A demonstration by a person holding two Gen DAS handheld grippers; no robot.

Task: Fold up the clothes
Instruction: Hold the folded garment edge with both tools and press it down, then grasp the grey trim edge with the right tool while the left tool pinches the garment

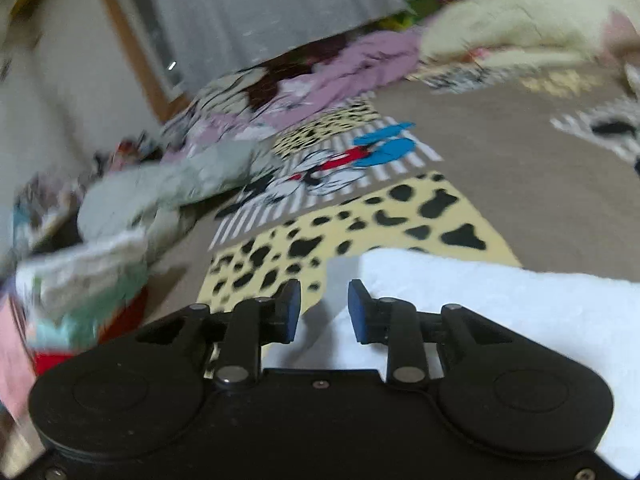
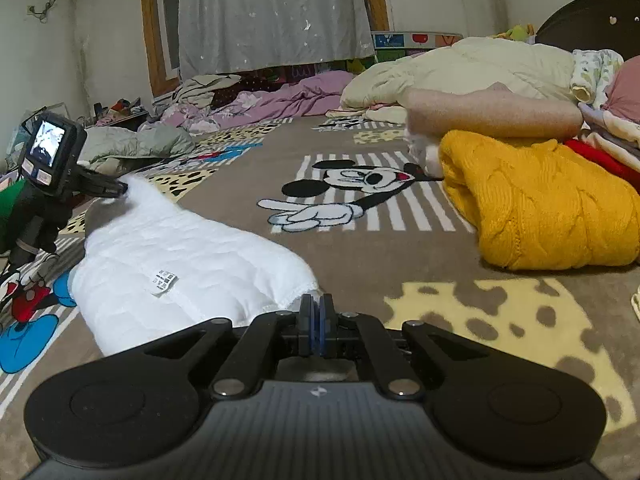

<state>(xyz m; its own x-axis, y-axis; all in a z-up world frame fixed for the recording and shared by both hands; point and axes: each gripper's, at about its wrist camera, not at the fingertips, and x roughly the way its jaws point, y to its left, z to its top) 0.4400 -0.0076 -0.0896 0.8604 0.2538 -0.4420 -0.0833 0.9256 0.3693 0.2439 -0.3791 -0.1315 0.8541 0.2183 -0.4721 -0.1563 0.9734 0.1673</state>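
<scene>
A white quilted garment [image 2: 180, 260] lies folded on the cartoon-print rug [image 2: 352, 152], with a small label on top. In the left wrist view it shows as a white slab [image 1: 500, 300] at the lower right. My left gripper [image 1: 324, 310] is open and empty, its blue pads over the garment's near left corner. It also shows in the right wrist view [image 2: 120, 190], touching the garment's far end. My right gripper [image 2: 317, 320] is shut with nothing visible between its pads, just right of the garment's near corner.
A folded yellow knit sweater [image 2: 540, 208] lies at the right with a pink folded piece [image 2: 492, 114] behind it. Cream [image 2: 460, 68] and purple bedding [image 2: 288, 100] lie at the back. A stack of folded clothes [image 1: 80, 292] sits at the left.
</scene>
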